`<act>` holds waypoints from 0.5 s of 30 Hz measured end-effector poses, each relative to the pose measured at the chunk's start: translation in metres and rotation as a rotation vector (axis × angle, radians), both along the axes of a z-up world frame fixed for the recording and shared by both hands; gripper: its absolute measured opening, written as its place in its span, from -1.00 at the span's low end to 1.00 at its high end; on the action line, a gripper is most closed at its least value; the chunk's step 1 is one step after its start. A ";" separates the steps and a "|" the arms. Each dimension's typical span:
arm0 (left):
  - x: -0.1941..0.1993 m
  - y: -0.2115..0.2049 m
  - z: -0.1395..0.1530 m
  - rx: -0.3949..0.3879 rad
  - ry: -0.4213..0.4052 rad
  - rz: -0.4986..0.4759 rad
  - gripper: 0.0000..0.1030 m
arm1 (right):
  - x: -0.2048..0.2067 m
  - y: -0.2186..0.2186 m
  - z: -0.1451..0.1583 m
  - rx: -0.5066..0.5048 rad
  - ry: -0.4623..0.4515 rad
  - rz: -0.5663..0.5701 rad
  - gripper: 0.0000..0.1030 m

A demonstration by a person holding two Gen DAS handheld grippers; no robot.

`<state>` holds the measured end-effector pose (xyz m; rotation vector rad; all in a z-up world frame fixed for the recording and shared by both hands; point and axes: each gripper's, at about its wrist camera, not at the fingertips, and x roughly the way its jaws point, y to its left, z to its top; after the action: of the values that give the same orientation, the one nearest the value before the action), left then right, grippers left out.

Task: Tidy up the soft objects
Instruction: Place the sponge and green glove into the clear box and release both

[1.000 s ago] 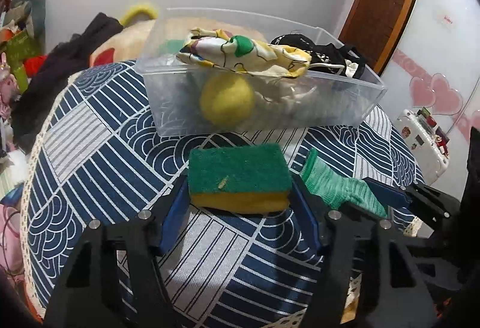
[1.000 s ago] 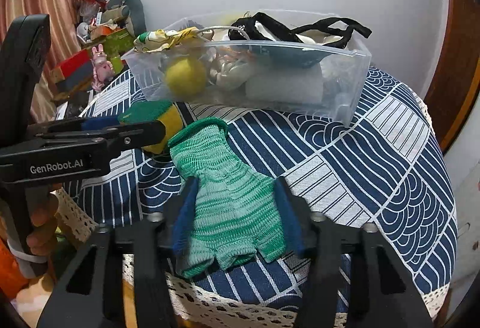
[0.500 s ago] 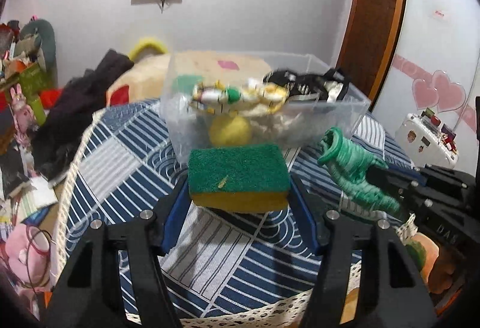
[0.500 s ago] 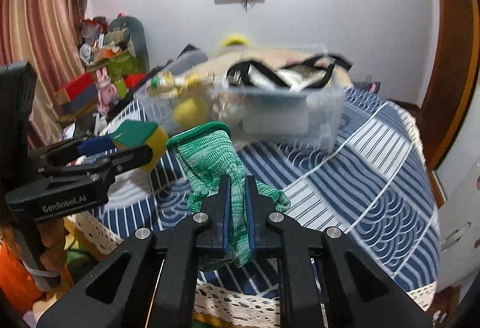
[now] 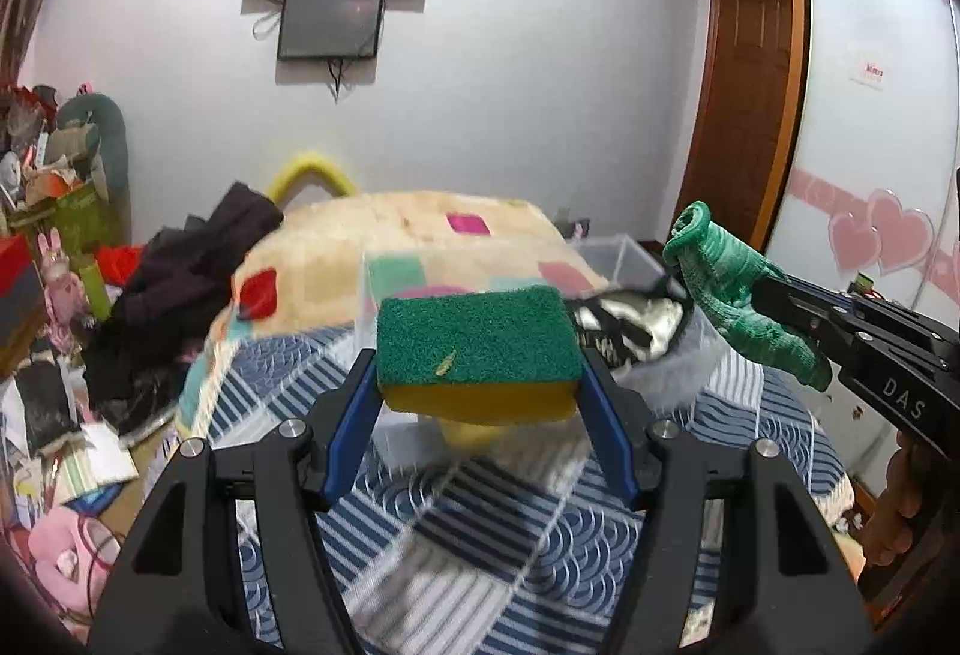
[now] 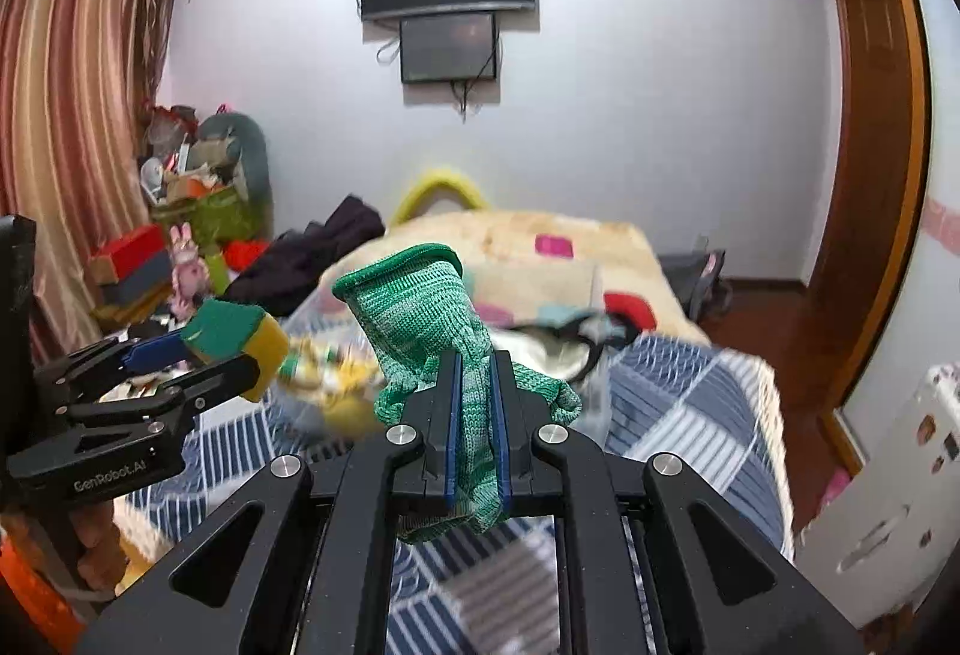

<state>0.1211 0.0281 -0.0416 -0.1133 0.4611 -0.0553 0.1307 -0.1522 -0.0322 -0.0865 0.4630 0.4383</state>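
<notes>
My left gripper (image 5: 479, 373) is shut on a green-topped yellow sponge (image 5: 477, 343) and holds it in the air above the table; it also shows in the right wrist view (image 6: 237, 340). My right gripper (image 6: 472, 373) is shut on a green knitted glove (image 6: 420, 313), held up with the cuff pointing upward; the glove also shows at the right of the left wrist view (image 5: 738, 295). The clear plastic bin (image 5: 624, 259) of soft items sits behind and below both, blurred and partly hidden by the sponge.
The round table has a blue and white patterned cloth (image 6: 690, 403). A bed with a cream blanket (image 5: 420, 229) lies beyond it. Clutter and toys (image 6: 192, 211) pile up at the left. A wooden door (image 5: 750, 103) stands at the right.
The right gripper closed on the glove and lifted it off the table. The left gripper rose with the sponge. Both views now look higher, over the bin.
</notes>
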 end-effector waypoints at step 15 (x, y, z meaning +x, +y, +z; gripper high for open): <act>0.092 0.004 -0.038 -0.051 0.170 0.004 0.24 | 0.054 0.036 -0.017 -0.053 0.037 -0.042 -0.84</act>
<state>0.2135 0.0322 -0.0794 -0.1701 0.6298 -0.0538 0.1850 -0.1160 -0.0493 -0.1202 0.5125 0.3869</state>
